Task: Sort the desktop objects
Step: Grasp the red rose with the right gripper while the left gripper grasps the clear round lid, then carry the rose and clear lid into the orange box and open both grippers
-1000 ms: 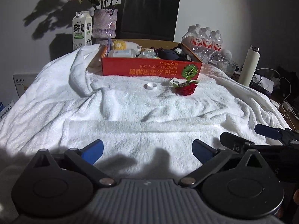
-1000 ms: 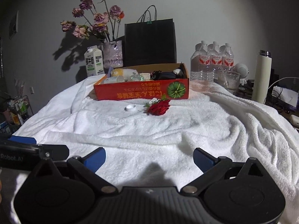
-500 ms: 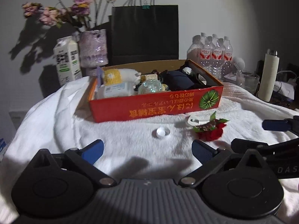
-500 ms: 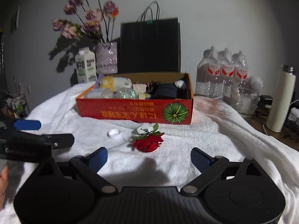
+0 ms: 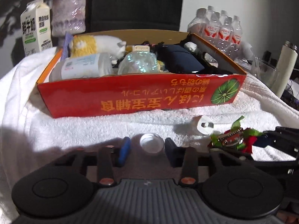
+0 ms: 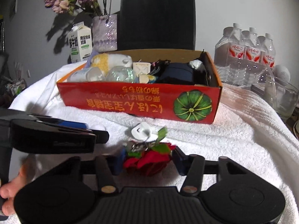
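Note:
A white bottle cap (image 5: 151, 145) lies on the white towel (image 5: 74, 130) in front of the red cardboard box (image 5: 130, 97). My left gripper (image 5: 147, 150) straddles the cap; its jaws are closing, with a gap still showing on the left side. A red artificial rose (image 6: 149, 160) with green leaves lies between the fingers of my right gripper (image 6: 147, 160), whose jaws are also closing, close to the petals. A small white plastic piece (image 6: 141, 130) lies just beyond the rose. The box holds a plush toy, bottles and dark items.
Behind the box stand a milk carton (image 6: 80, 43), a vase of dried flowers (image 6: 104, 31) and a black paper bag (image 6: 157, 16). Packed water bottles (image 6: 246, 54), a glass container (image 6: 282, 97) and a white thermos (image 5: 286, 65) are on the right.
Both grippers have moved forward toward the red box and dropped slightly. Their jaws have narrowed from wide open, the left around the bottle cap, the right around the rose.

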A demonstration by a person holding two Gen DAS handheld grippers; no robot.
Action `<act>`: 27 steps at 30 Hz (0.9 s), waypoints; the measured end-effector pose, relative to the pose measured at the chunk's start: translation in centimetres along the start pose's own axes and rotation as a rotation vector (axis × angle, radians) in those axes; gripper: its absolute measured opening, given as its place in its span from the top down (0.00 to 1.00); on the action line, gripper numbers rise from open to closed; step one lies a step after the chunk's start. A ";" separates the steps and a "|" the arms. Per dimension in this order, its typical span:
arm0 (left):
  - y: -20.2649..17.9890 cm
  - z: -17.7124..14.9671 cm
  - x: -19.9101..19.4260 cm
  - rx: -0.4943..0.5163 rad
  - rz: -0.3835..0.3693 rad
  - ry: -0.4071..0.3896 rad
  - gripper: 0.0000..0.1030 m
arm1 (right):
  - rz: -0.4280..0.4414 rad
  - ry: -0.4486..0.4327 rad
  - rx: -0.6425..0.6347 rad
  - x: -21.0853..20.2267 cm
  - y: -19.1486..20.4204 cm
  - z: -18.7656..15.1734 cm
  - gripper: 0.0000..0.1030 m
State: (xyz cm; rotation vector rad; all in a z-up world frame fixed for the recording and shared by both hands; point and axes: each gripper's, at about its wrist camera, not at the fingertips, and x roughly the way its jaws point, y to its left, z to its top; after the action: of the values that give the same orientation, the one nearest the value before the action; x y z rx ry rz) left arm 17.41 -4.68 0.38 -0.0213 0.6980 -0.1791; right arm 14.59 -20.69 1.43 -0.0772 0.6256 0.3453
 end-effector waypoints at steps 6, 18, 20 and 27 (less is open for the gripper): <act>0.4 -0.5 -0.9 -0.023 0.003 -0.043 0.71 | -0.022 -0.064 0.089 -1.1 -1.3 -0.1 0.58; -1.0 -2.8 -12.4 -0.068 0.039 -0.134 0.71 | 0.001 -0.185 0.064 -9.1 0.8 -1.1 0.59; -1.4 -3.6 -14.5 -0.048 0.038 -0.155 0.71 | 0.034 -0.173 0.038 -10.9 1.8 -1.9 0.59; -1.8 -5.8 -20.5 -0.079 0.006 -0.188 0.71 | 0.060 -0.167 -0.023 -16.7 5.0 -4.7 0.59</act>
State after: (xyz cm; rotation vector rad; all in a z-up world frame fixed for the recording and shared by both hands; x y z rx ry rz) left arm -2.05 -2.74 9.12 -0.1101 0.5173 -0.1421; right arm -2.35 -21.71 7.60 -0.0514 0.4594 0.4122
